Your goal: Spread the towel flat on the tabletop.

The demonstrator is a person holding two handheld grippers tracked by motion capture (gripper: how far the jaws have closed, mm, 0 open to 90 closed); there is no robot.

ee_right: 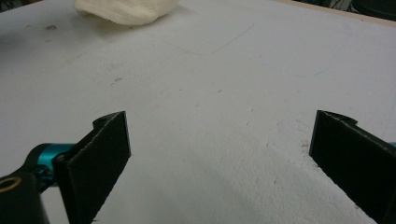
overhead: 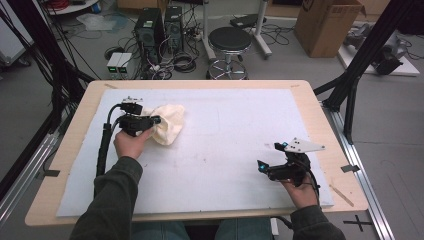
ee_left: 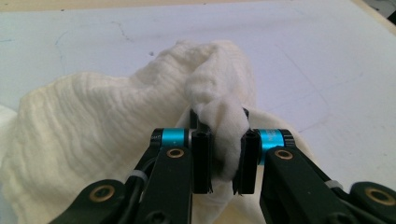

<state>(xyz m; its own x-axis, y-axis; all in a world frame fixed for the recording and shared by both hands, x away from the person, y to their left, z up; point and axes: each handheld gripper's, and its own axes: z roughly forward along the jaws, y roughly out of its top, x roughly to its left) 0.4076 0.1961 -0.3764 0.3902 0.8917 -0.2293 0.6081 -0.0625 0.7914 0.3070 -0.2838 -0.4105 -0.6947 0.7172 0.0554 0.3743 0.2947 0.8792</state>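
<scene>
A crumpled cream cloth (overhead: 167, 122) lies on the white mat at the left of the table. My left gripper (overhead: 154, 120) is shut on a bunched fold of that cloth (ee_left: 224, 135); the fold is pinched between the two black jaws of the left gripper (ee_left: 223, 161). At the right of the mat my right gripper (overhead: 270, 156) is held open just above the surface, its jaws wide apart with nothing between them (ee_right: 219, 158). In the right gripper view the cloth (ee_right: 126, 9) lies far off at the top left.
The white mat (overhead: 225, 135) covers most of a light wooden table (overhead: 310, 100). Behind the table stand a black stool (overhead: 229, 42), computer towers (overhead: 150, 30), cables and a cardboard box (overhead: 327, 25). Black frame posts (overhead: 350, 95) rise at the right.
</scene>
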